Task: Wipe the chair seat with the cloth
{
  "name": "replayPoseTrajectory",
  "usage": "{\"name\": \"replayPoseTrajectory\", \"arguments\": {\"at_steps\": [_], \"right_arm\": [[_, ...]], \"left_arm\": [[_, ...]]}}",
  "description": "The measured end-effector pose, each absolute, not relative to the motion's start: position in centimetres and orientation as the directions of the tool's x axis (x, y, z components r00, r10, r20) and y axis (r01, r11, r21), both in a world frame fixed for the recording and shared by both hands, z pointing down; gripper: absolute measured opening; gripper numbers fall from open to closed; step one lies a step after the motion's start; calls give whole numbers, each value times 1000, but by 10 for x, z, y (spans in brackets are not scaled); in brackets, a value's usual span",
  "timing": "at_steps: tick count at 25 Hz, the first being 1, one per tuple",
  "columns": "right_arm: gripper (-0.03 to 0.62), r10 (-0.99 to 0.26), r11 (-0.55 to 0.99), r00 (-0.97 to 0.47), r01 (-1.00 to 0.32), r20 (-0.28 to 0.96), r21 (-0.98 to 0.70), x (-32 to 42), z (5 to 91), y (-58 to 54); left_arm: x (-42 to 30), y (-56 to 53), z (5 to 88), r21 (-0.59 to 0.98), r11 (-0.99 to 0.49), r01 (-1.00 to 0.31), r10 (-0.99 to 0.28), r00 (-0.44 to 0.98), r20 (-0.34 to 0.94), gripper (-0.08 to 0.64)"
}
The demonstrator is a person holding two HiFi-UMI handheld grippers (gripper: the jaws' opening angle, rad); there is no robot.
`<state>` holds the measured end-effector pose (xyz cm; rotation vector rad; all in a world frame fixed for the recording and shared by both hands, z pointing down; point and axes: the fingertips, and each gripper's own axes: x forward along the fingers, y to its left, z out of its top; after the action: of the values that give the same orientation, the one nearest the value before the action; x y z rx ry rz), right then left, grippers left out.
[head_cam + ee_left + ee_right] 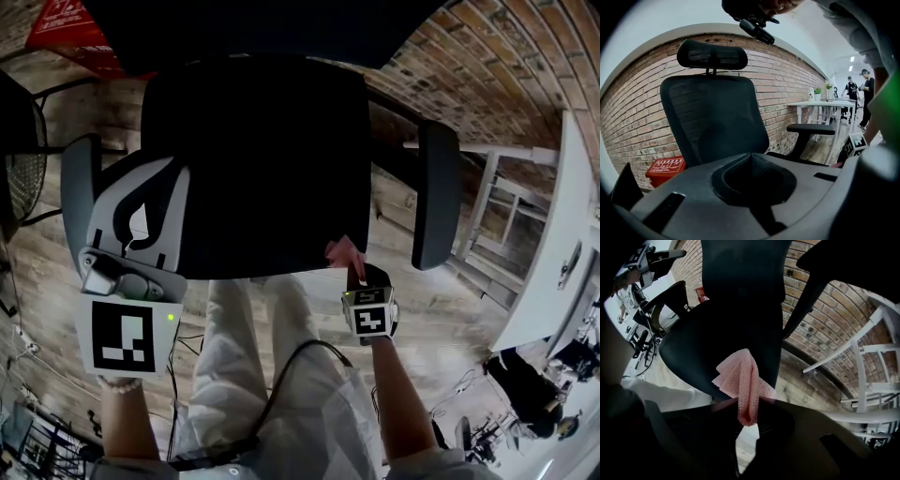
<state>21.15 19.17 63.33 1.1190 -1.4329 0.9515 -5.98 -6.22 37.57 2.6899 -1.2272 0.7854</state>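
Observation:
The black office chair seat point(253, 159) fills the middle of the head view, with an armrest on each side. My right gripper point(354, 272) hangs at the seat's front right corner, shut on a pink cloth point(343, 253). In the right gripper view, the folded cloth point(743, 376) sticks up from the closed jaws of the right gripper point(747, 404) over the seat edge point(717, 338). My left gripper point(155, 173) sits by the seat's left side beside the grey armrest point(80, 178). The left gripper point(751, 157) is shut and holds nothing, and it faces the chair back point(712, 117).
A white desk point(553, 234) stands to the right on the wooden floor. A red bin point(665, 168) sits by the brick wall behind the chair. Another dark chair point(19, 159) is at the far left. People point(855, 91) stand far off.

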Motion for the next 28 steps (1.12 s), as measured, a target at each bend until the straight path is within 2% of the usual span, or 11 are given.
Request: {"name": "replayPoseTrajectory", "arguments": {"at_steps": [5, 9, 16, 24, 28], "right_arm": [[54, -218, 250, -51, -968, 975, 5, 209, 613, 184], [54, -322, 286, -134, -957, 937, -38, 186, 565, 155], [54, -448, 422, -301, -901, 842, -98, 143, 442, 105], [54, -614, 487, -392, -871, 685, -63, 145, 297, 61], [54, -680, 506, -418, -862, 602, -28, 137, 231, 48]], "left_arm": [[-55, -57, 360, -137, -668, -732, -694, 545, 472, 18], [-52, -53, 326, -230, -697, -679, -689, 544, 479, 18], [-60, -44, 230, -210, -628, -749, -748, 507, 428, 18], [-58, -11, 118, -300, -577, -760, -809, 481, 337, 18], [-63, 8, 82, -266, -547, -794, -829, 469, 305, 18]]}}
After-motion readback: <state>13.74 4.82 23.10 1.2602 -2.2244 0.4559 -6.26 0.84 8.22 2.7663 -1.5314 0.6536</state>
